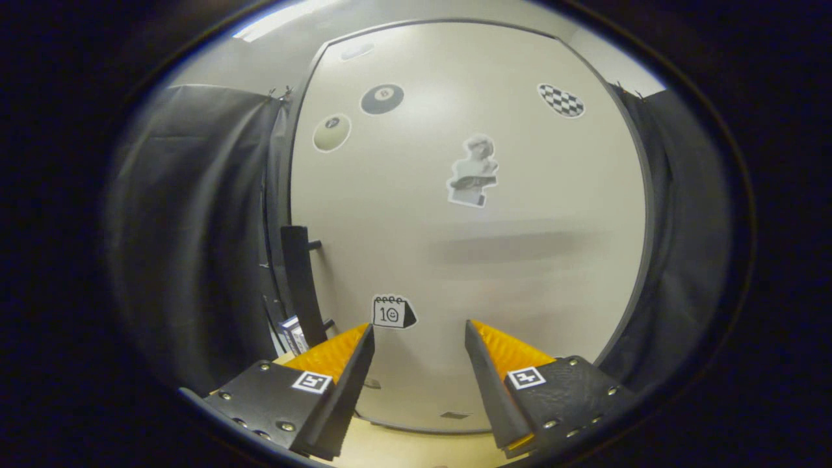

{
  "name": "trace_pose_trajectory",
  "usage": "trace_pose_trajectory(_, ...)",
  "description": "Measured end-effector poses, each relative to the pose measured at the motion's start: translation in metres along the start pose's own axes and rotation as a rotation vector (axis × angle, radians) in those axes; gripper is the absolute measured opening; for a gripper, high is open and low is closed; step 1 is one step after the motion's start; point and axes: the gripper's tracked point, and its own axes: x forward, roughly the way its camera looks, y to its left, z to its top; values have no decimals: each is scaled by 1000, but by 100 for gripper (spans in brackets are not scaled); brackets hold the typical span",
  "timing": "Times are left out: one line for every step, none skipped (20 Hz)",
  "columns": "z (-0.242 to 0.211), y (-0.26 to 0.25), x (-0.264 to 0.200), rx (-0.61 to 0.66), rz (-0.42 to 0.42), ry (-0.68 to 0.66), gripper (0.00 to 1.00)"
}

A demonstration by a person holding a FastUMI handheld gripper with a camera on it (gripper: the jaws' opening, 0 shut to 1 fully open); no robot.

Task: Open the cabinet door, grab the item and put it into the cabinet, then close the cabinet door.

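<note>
Cabinet door (468, 247) ahead; gripper (419, 335) agape, empty.

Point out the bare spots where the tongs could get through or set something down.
The tongs are open, nothing between them. Bare light surface lies below them, up to the shut cabinet door. It is tighter beside the black handle, where a small box sits against the dark curtain.
</note>
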Motion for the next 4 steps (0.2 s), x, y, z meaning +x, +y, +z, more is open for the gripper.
trace_pose_trajectory(5, 0, -4, -1, 5, -14, 83)
trace_pose_trajectory(11, -1, -10, -6, 8, -28, 83)
trace_pose_trajectory(18, -2, -16, -11, 10, -48, 83)
trace_pose_trajectory(26, -2, -21, -15, 12, -69, 83)
